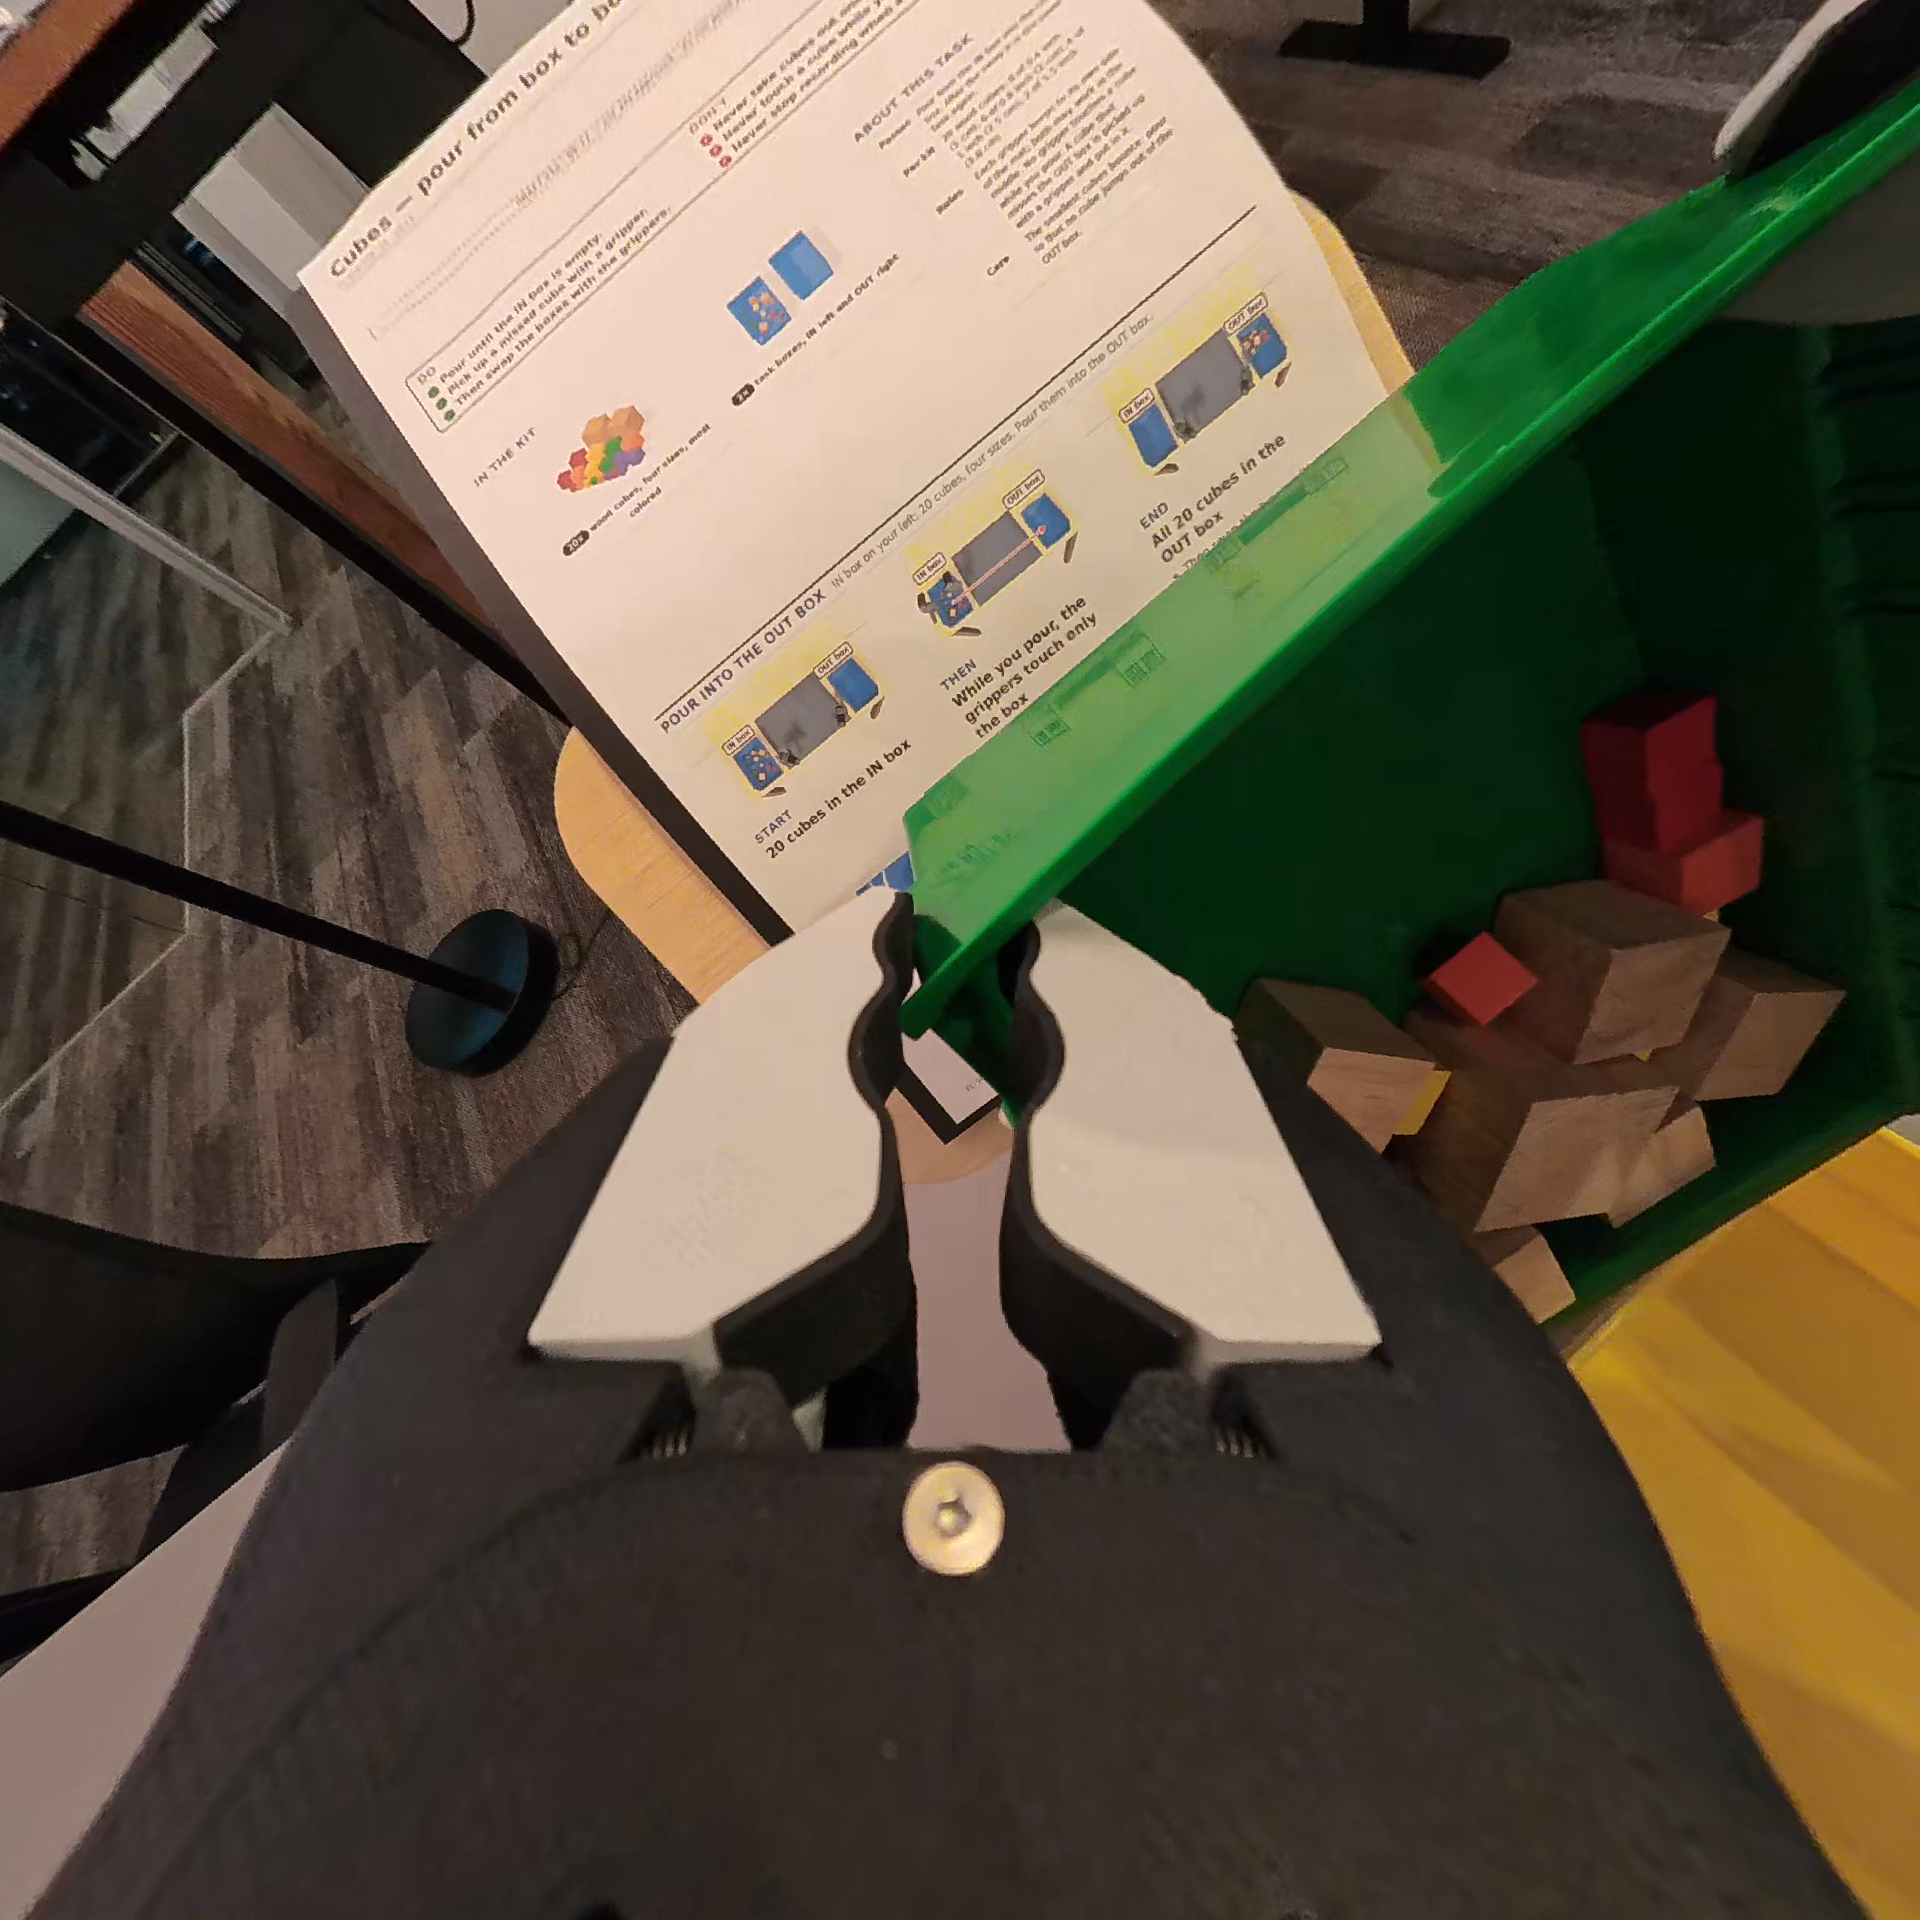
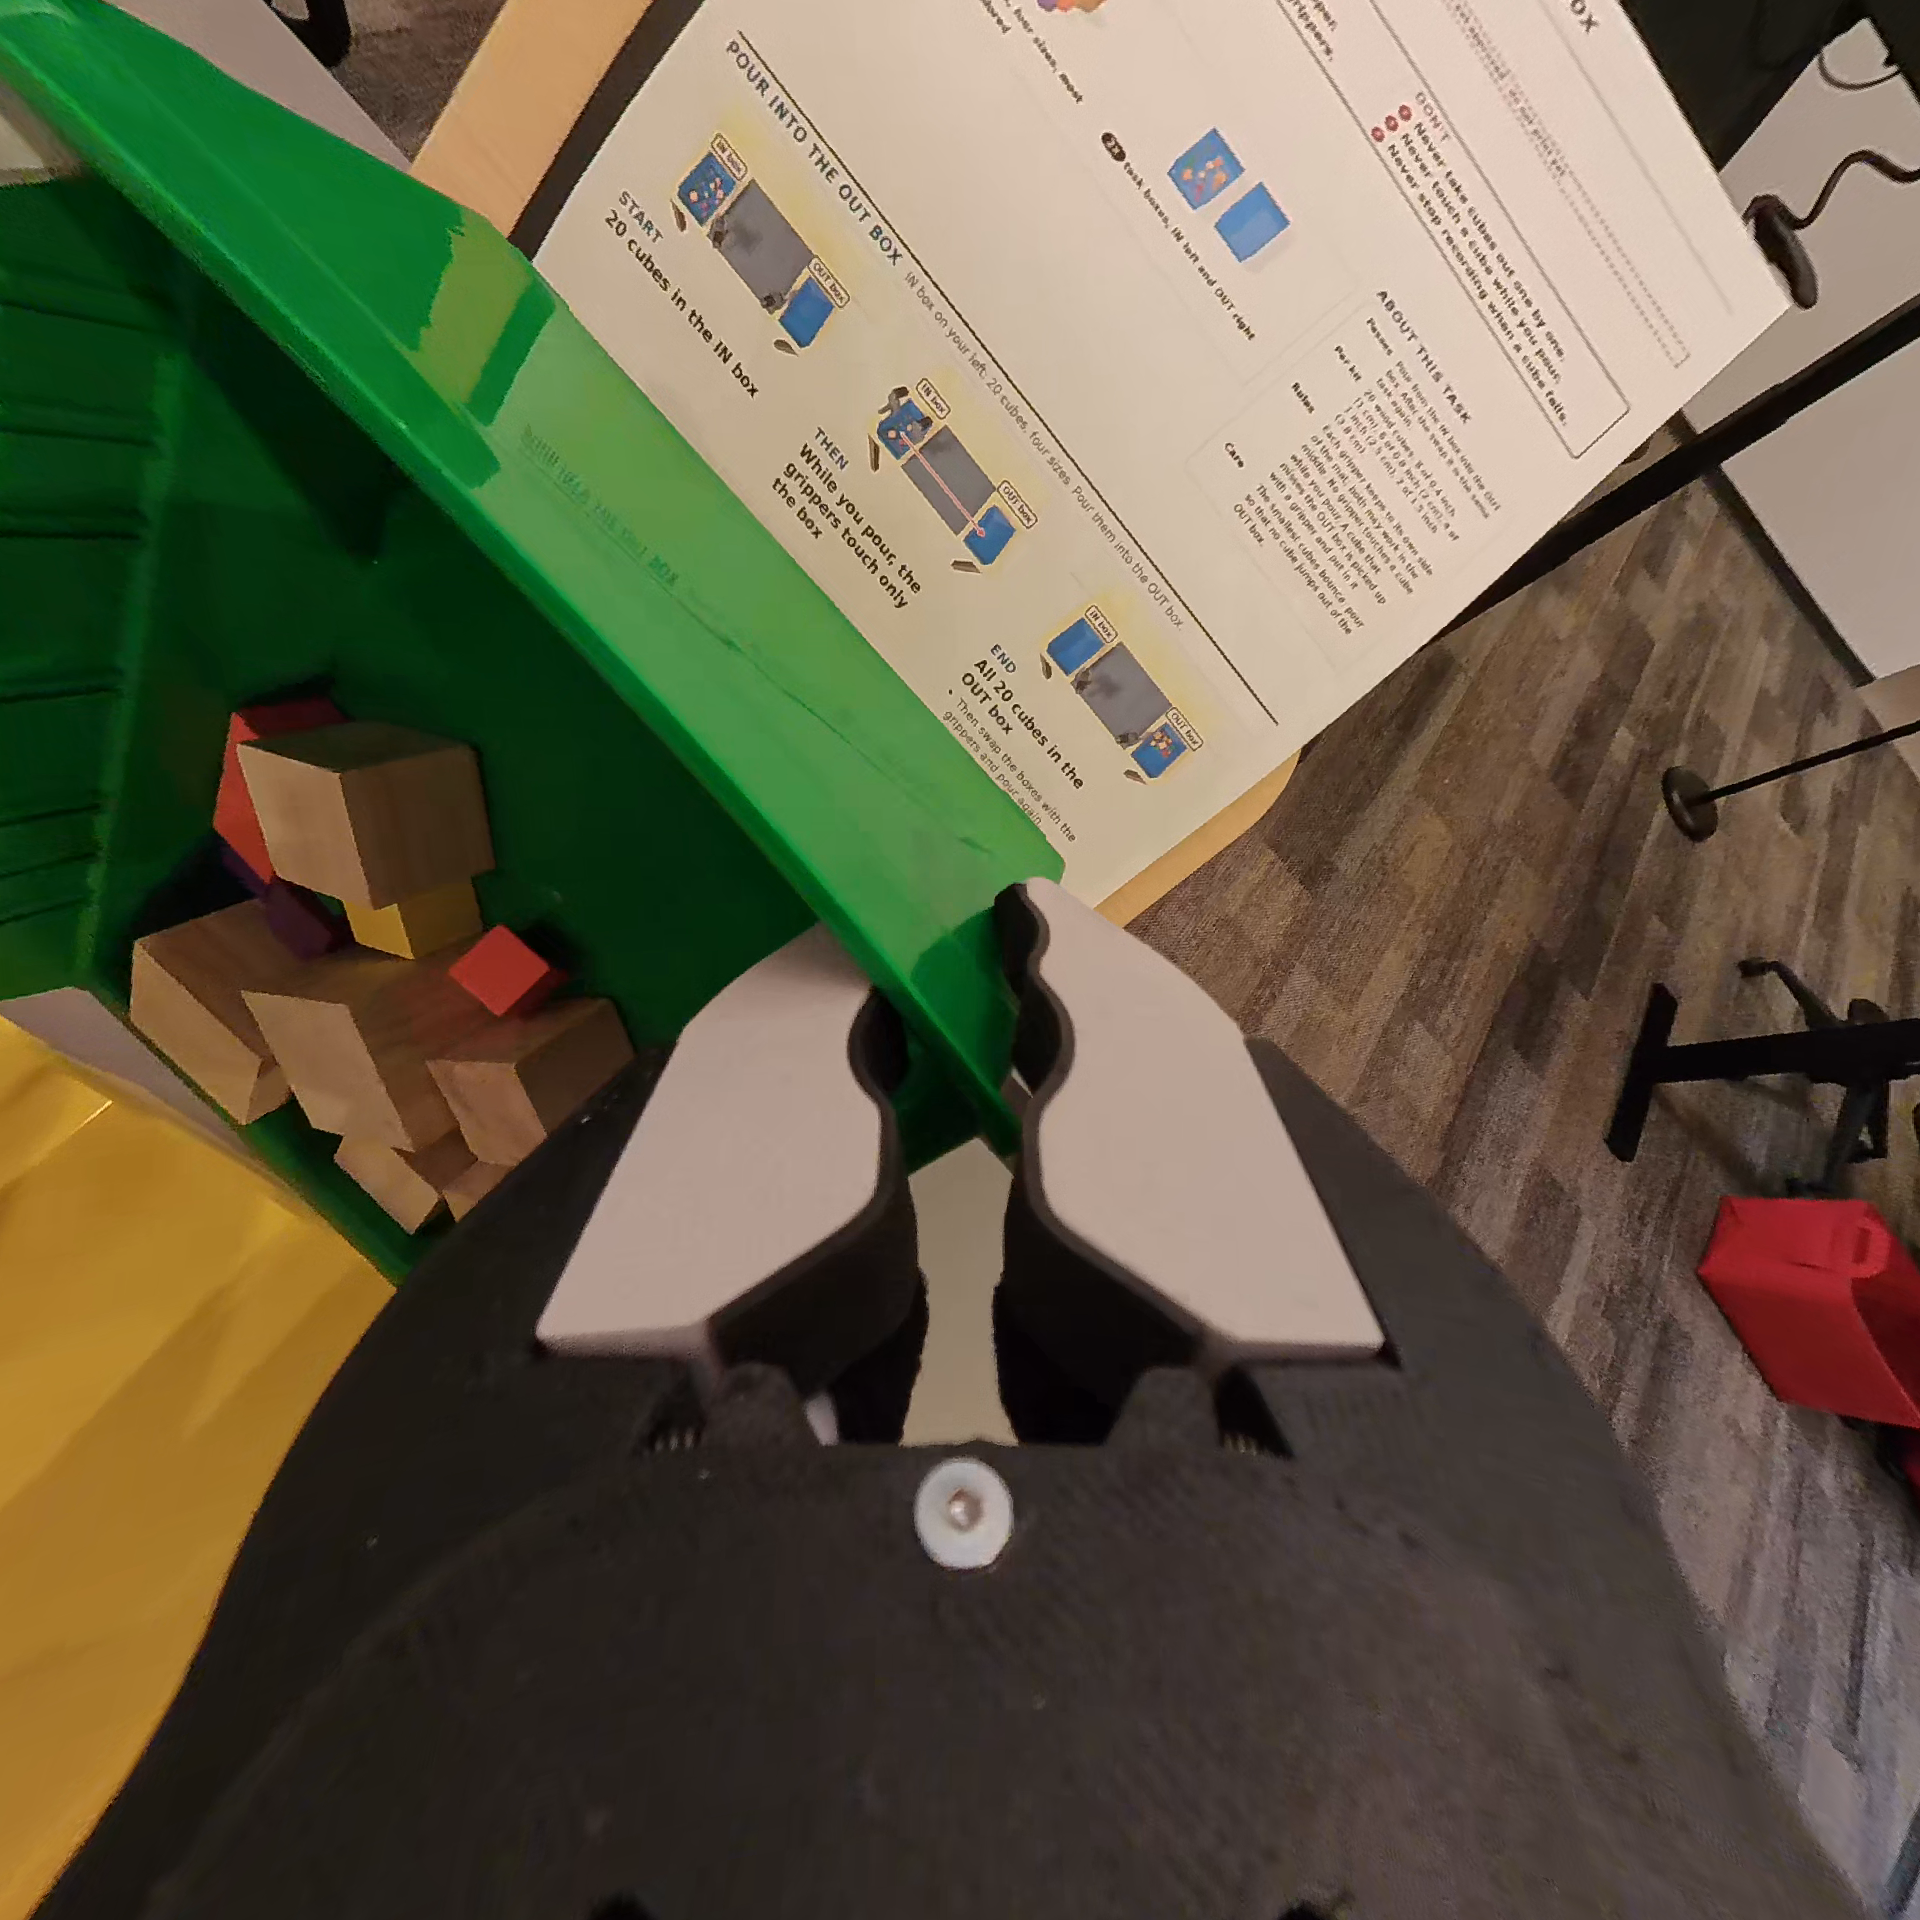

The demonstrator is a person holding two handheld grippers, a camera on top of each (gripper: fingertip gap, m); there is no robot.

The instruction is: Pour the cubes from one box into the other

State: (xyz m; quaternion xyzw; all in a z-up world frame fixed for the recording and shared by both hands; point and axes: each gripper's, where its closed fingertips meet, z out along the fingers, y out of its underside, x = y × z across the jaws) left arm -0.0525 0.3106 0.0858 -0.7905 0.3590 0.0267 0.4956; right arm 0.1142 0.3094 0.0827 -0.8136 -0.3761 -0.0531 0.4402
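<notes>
Left wrist view is filled at 2 o'clock by the tilted green plastic box [image 1: 1351, 748], held up over a yellow plastic surface [image 1: 1766, 1455] at 4 o'clock that is probably the receiving box, though too little of it shows to be sure. Behind both, at 12 o'clock, lies a large white printed instruction sheet [image 1: 790, 343] on a pale wooden table [image 1: 634, 831]. Wooden cubes, natural and red [image 1: 1558, 1039], have slid into the green box's lowest corner at 3 o'clock. To pour well, I judge the tilt should rise slowly, with the low edge staying over the yellow surface so that small cubes do not bounce out. The left gripper [image 1: 961, 971] pinches the box's wall between its closed fingers, reaching toward 12 o'clock from below. In the right wrist view the right gripper [image 2: 951, 977] likewise clamps the opposite wall, with the cube heap at 9 o'clock.
</notes>
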